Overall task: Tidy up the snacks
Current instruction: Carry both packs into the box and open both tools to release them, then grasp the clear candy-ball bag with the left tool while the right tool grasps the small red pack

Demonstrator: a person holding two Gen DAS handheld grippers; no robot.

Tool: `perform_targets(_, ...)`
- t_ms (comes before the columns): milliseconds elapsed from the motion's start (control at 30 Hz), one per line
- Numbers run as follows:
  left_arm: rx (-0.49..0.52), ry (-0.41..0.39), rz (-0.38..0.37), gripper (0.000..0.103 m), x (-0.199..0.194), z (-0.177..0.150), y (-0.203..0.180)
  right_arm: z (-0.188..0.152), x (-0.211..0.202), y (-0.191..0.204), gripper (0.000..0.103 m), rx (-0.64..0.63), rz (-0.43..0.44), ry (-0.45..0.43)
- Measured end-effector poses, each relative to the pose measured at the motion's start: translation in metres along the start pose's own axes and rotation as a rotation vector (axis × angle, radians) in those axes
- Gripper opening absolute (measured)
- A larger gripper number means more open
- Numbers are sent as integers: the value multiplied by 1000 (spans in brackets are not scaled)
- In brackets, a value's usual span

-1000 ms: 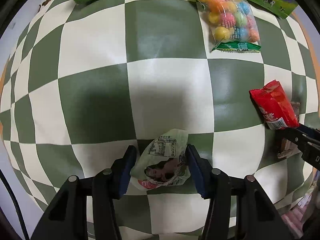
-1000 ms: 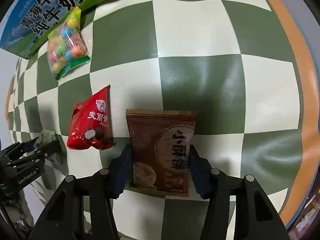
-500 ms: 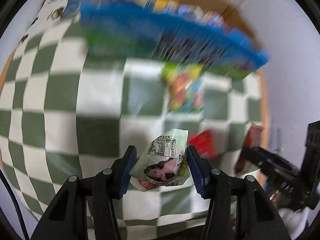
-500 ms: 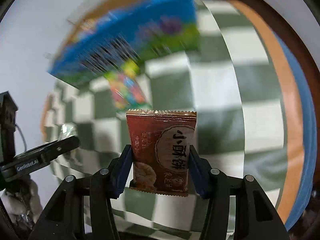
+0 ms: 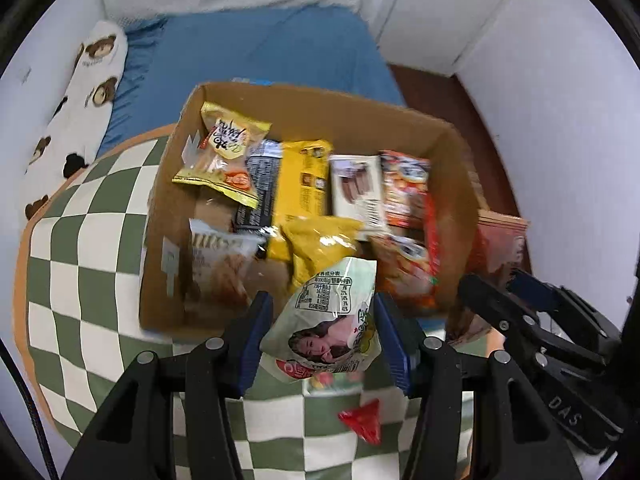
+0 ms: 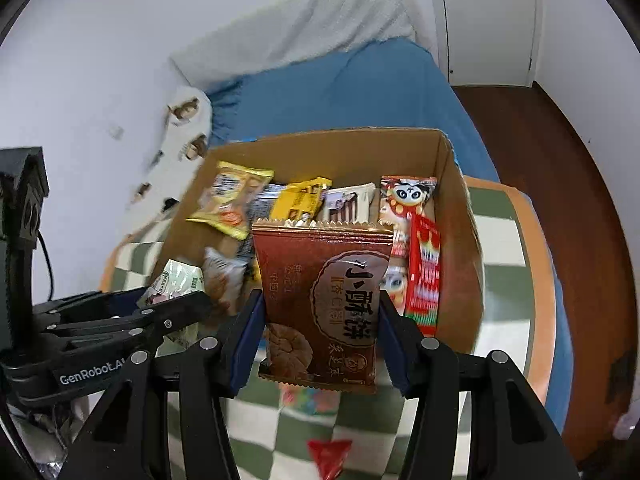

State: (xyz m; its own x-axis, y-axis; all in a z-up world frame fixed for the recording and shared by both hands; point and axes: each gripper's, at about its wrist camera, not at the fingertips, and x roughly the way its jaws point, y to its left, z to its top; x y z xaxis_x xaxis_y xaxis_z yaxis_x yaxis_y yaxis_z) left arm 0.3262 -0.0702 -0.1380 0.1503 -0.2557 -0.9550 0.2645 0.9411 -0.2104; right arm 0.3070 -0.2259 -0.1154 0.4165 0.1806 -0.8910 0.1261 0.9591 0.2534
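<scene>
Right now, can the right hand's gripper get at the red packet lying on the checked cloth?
Probably not: the right gripper is shut on the brown biscuit packet, so its fingers are full; the red packet lies below, uncovered.

Pale green packet [image 5: 330, 320] between left tongs [image 5: 323, 336]

"GenRobot.AI" on left gripper [image 6: 172, 300]; "小酥饼" on brown packet [image 6: 320, 304].
</scene>
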Motion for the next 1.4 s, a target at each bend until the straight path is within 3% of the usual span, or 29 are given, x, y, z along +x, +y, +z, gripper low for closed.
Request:
perform_targets(133,-35,87,38,50,42,23,18,21,42,-4,57,-1,-54,80)
perform_targets(333,-59,166,56,53,82,32,33,23,87,-5,57,-27,-100,170)
perform_targets(367,-73,180,52,53,87,33,37,21,94,-5,61,-33,-108,200)
perform_targets(400,-88,192,55,54,91,33,40,20,103,-3,78,-40,-110,232)
perform_targets(467,-104,199,41,60,95,31,44,17,113,-3,94,-50,-110,260)
perform_targets(500,-110,200,39,65,97,31,46,16,115,-4,94,-50,-113,260)
perform_targets(667,-108,187,63,66,96,28,50,13,115,-14,94,-22,-109,260)
perform_targets(733,-103,184,72,70,94,27,49,14,112,-16,94,-17,-118,252)
perform_targets(1067,-37,73,133,73,66,21,32,8,86,-31,94,53,-119,202)
perform_targets(1400,5,-118,178,73,16,1,12,-6,42,-26,94,44,-136,86)
